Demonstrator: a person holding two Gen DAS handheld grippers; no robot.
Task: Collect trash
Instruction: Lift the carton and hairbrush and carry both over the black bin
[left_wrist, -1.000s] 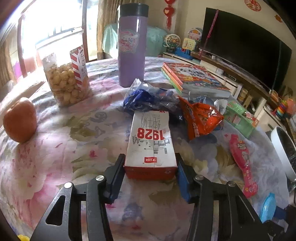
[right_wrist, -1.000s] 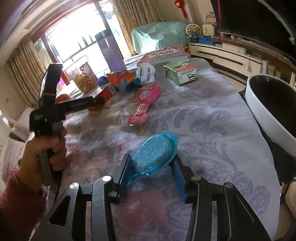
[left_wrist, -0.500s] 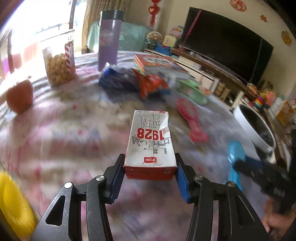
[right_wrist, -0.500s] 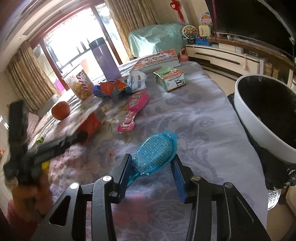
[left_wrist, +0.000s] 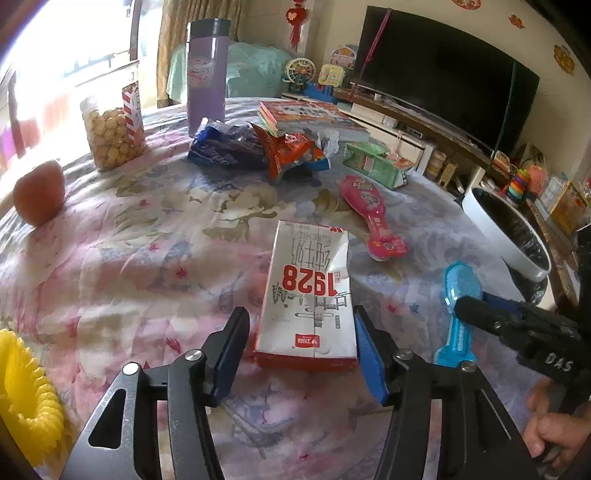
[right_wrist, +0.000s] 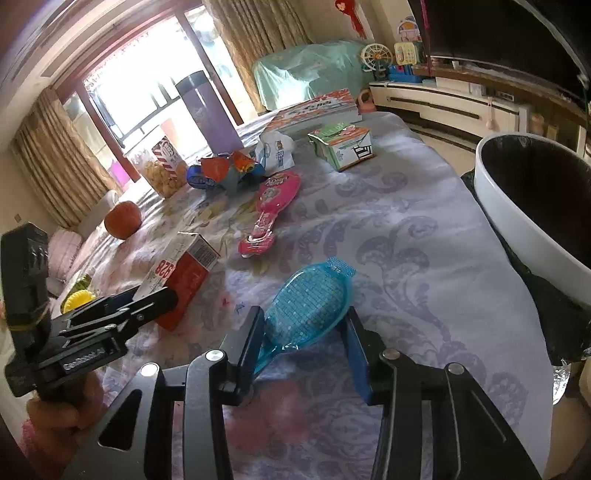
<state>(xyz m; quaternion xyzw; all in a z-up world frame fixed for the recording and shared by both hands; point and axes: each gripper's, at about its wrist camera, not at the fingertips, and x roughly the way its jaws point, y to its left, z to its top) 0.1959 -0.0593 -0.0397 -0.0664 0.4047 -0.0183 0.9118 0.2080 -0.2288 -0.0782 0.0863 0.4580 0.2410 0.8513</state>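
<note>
Two tools work side by side. Between the fingers of the left tool (left_wrist: 301, 347) lies the white and red milk carton (left_wrist: 308, 299), jaws open with a small gap on the left side. The right tool (right_wrist: 303, 341) stands wide around the blue wrapper (right_wrist: 308, 308) on the counter (right_wrist: 406, 240). Farther ahead lies a pink wrapper (right_wrist: 271, 206), to the right the white bin (right_wrist: 524, 225).

Your left wrist view sits low and close over the milk carton (left_wrist: 308, 295), facing across the bench (left_wrist: 147, 258) toward the purple flask (left_wrist: 207, 74). Your right wrist view looks from the carton's right, close behind the blue packet (right_wrist: 310, 306), facing the same flask (right_wrist: 207, 110). Both share carton (right_wrist: 177, 280), packet (left_wrist: 460, 295) and bin (left_wrist: 506, 232)
</note>
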